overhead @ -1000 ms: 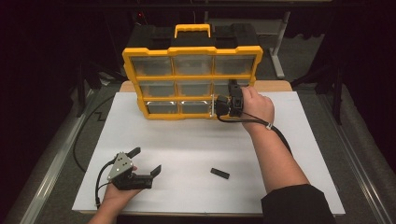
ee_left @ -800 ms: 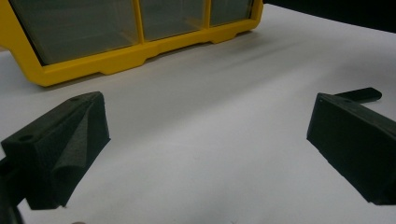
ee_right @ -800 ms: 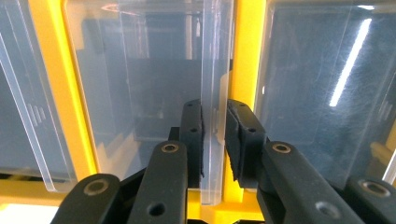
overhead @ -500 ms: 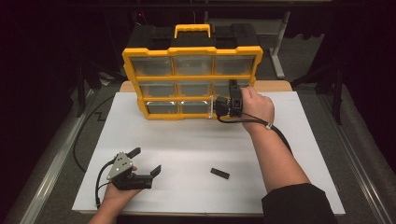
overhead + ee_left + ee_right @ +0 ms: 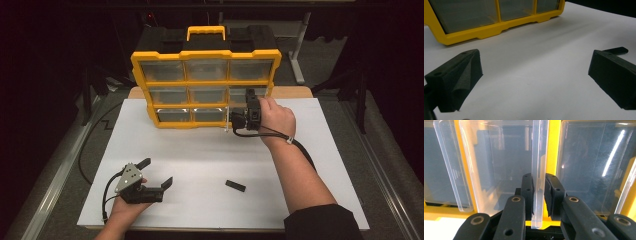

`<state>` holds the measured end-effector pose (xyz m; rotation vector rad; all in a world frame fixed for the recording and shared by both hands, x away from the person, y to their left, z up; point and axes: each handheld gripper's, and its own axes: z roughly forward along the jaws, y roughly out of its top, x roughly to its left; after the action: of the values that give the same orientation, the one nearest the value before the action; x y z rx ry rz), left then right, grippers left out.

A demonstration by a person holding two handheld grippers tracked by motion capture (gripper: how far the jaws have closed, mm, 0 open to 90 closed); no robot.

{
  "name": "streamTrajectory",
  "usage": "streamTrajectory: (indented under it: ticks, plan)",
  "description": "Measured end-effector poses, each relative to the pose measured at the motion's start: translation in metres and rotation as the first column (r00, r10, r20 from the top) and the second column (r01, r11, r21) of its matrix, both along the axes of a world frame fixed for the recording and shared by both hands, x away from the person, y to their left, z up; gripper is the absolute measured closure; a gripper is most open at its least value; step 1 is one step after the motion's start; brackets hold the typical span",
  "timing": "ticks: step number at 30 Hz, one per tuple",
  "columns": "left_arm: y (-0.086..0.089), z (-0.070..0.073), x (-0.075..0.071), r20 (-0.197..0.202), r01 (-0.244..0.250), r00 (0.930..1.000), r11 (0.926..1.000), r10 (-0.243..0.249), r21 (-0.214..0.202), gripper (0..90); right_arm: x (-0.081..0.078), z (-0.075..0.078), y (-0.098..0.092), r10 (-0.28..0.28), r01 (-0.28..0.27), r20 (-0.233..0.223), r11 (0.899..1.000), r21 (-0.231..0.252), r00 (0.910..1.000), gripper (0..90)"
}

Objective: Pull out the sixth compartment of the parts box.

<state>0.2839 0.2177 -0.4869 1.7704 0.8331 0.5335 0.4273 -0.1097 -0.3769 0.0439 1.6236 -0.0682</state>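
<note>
- Far left, the left gripper is sitting low on the white sheet near the front edge, with the person's left hand wrapped around it. Its jaws are hanging spread wide with nothing between them, and its black cable is looping off to the left.
- In the left gripper view those jaws are pointing across bare white sheet toward the bottom edge of the yellow organizer, well apart from it.
- Moving toward the middle, the yellow organizer is standing upright at the back of the sheet, showing three rows of three clear drawers, with a yellow handle on top.
- A small black block is lying flat on the sheet by itself, near the front and between the two arms.
- On the right, the right gripper is reaching level into the organizer's bottom-right corner, with the right hand behind it.
- The right gripper view is showing its pads pinching the front lip of a clear drawer, which is sticking out a bit from the yellow frame. The lip is running straight up between the pads, both touching it.
</note>
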Motion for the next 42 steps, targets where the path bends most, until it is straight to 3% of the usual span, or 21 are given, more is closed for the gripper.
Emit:
streamTrajectory:
  ticks: [4, 8, 11, 15, 21, 23, 30, 36, 37, 42]
  plan:
    - [0.001, 0.000, 0.000, 0.005, -0.002, 1.0000, 1.0000, 0.002, 0.001, 0.4, 0.001, 0.004, 0.000, -0.001, 0.001, -0.030, 1.000, 0.019, 0.9995, 75.4]
    - [0.000, 0.000, 0.000, 0.001, -0.001, 1.0000, 1.0000, 0.001, 0.003, 0.4, 0.002, 0.007, -0.001, 0.005, -0.003, -0.052, 0.999, 0.037, 0.9986, 60.6]
    - [0.000, 0.000, 0.000, 0.002, 0.002, 1.0000, 1.0000, -0.002, 0.005, 0.3, 0.004, 0.007, -0.002, 0.002, 0.002, -0.075, 0.999, 0.047, 0.9972, 57.6]
    - [0.000, 0.000, 0.000, 0.001, 0.002, 1.0000, 1.0000, -0.002, 0.007, 0.3, 0.006, 0.006, -0.005, -0.009, 0.013, -0.101, 0.999, 0.041, 0.9949, 60.2]
    - [0.000, 0.000, 0.000, 0.001, 0.002, 1.0000, 1.0000, -0.002, 0.007, 0.3, 0.006, 0.007, -0.007, -0.012, 0.016, -0.086, 0.999, 0.049, 0.9962, 72.5]
    - [0.000, 0.000, 0.000, 0.002, 0.003, 1.0000, 1.0000, -0.003, 0.007, 0.3, 0.005, 0.008, -0.007, -0.003, 0.005, -0.068, 1.000, 0.031, 0.9977, 76.8]
    - [0.000, 0.001, -0.001, 0.006, 0.003, 1.0000, 1.0000, -0.003, 0.004, 0.3, 0.003, 0.007, -0.006, -0.004, 0.004, -0.058, 1.000, 0.007, 0.9983, 77.8]
    - [0.000, 0.001, -0.002, 0.008, 0.002, 1.0000, 1.0000, -0.002, -0.001, 0.3, -0.008, 0.007, -0.007, -0.008, 0.010, -0.065, 1.000, 0.022, 0.9979, 77.7]
    - [0.000, 0.001, -0.002, 0.007, 0.003, 1.0000, 1.0000, -0.003, -0.002, 0.4, -0.010, 0.008, -0.007, -0.001, 0.001, -0.063, 1.000, 0.004, 0.9980, 77.8]
    - [0.000, 0.001, -0.002, 0.007, 0.003, 1.0000, 1.0000, -0.003, -0.002, 0.3, -0.021, 0.009, -0.008, 0.007, -0.007, -0.063, 1.000, 0.001, 0.9980, 77.9]
